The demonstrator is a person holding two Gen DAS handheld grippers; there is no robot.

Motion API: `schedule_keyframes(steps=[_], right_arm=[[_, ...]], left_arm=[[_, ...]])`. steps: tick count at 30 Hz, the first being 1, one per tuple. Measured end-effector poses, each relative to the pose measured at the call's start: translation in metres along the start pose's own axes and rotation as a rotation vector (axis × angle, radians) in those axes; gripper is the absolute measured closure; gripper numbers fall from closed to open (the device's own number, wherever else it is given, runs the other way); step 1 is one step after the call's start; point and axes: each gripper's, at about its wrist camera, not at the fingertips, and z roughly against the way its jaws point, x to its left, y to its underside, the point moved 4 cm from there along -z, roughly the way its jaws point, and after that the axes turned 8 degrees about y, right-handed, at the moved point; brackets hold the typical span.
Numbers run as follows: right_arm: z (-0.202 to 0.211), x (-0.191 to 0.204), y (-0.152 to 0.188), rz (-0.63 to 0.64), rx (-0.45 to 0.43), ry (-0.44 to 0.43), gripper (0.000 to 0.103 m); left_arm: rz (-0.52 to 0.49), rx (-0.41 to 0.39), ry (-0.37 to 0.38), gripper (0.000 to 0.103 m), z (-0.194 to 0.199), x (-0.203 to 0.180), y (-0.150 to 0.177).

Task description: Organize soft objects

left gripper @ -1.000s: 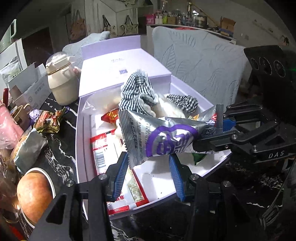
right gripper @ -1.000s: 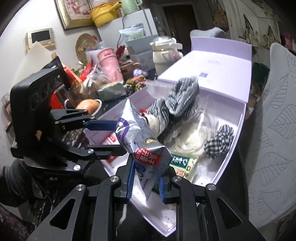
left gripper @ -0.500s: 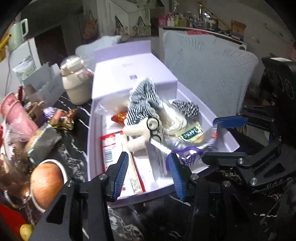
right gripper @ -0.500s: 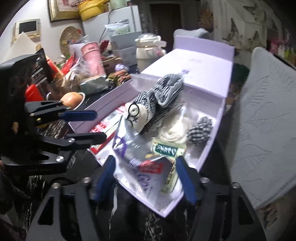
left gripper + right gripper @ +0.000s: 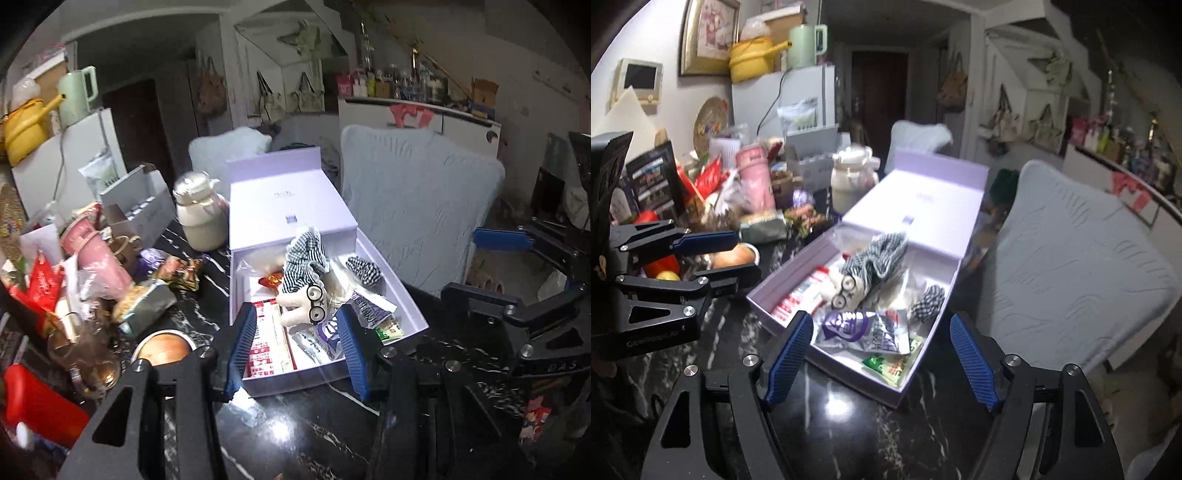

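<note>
Snack pouch [image 5: 866,329] in box [image 5: 849,382], between open right hand-held gripper [image 5: 881,363] fingers.

dim, fisheye-warped frames; glare on glossy tabletop [image 5: 834,402].

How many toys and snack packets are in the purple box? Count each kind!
In the purple box, as far as the pictures show:
Plush toy with glasses and checked cloth: 1
Checked scrunchie: 1
Silver and purple packet: 1
Green packet: 1
Red and white packet: 1
Small red packet: 1
Clear bag of white stuff: 1
Total: 7
</note>
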Motion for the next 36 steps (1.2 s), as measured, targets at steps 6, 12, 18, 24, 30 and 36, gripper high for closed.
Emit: schedule_keyframes(steps=[6, 12, 18, 24, 30, 36], right_arm=[[0.048, 0.008, -0.007, -0.040, -0.059, 0.054, 0.018], [0.085, 0.008, 0.000, -0.117, -0.071, 0.146, 0.013], [0.108, 0.010, 0.019, -0.201, -0.052, 0.197, 0.013], [0.119, 0.017, 0.041, -0.248, -0.019, 0.235, 0.013], [0.122, 0.027, 0.058, -0.264, 0.011, 0.254, 0.013], [0.121, 0.038, 0.072, -0.280, 0.041, 0.247, 0.013]], left_arm=[[0.017, -0.050, -0.025, 0.058, 0.045, -0.006, 0.001], [0.047, -0.072, 0.004, 0.058, 0.080, -0.015, 0.010], [0.056, -0.064, 0.015, 0.058, 0.096, -0.023, 0.025], [0.047, -0.051, 0.049, 0.058, 0.097, -0.027, 0.044], [0.039, -0.029, 0.062, 0.058, 0.096, -0.028, 0.062], [0.032, -0.002, 0.070, 0.058, 0.091, -0.029, 0.072]])
